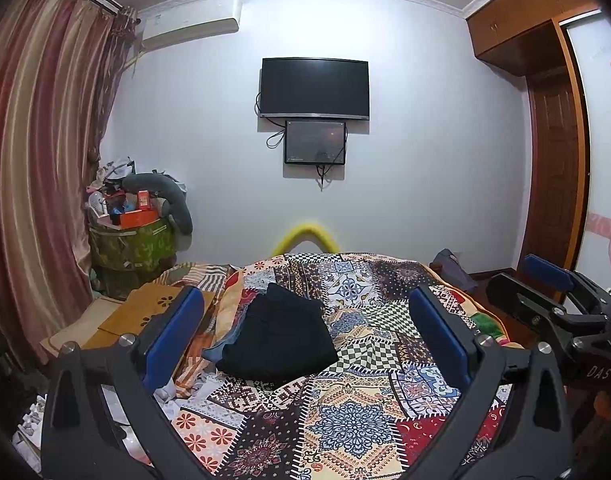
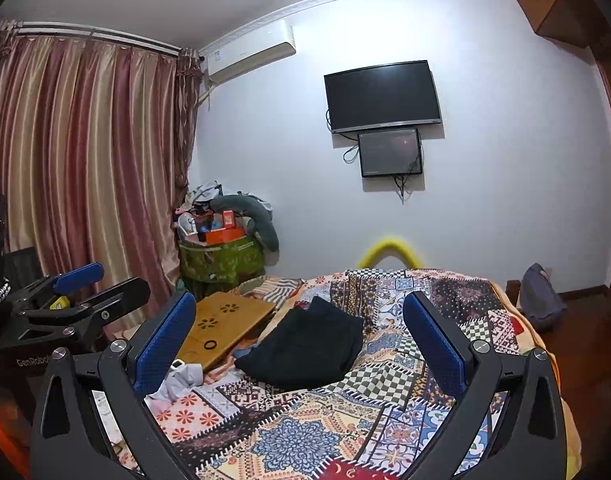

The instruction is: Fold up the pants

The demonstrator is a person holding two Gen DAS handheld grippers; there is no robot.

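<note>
Black pants (image 1: 279, 338) lie folded on the bed (image 1: 345, 420) at 12 o'clock, so both tools, left tool (image 1: 305, 344) and right tool (image 2: 301, 344), hang wide apart, holding nothing.

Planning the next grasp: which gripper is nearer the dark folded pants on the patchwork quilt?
Hard to call: left gripper and right gripper both hang open, short of the dark folded pants, touching nothing.

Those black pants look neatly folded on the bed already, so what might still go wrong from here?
The pants sit partly on other clothes beside them, so a nudge might tip the stack. Both grippers, left and right, hang open above the quilt; lowering them carelessly may snag the fold.
</note>
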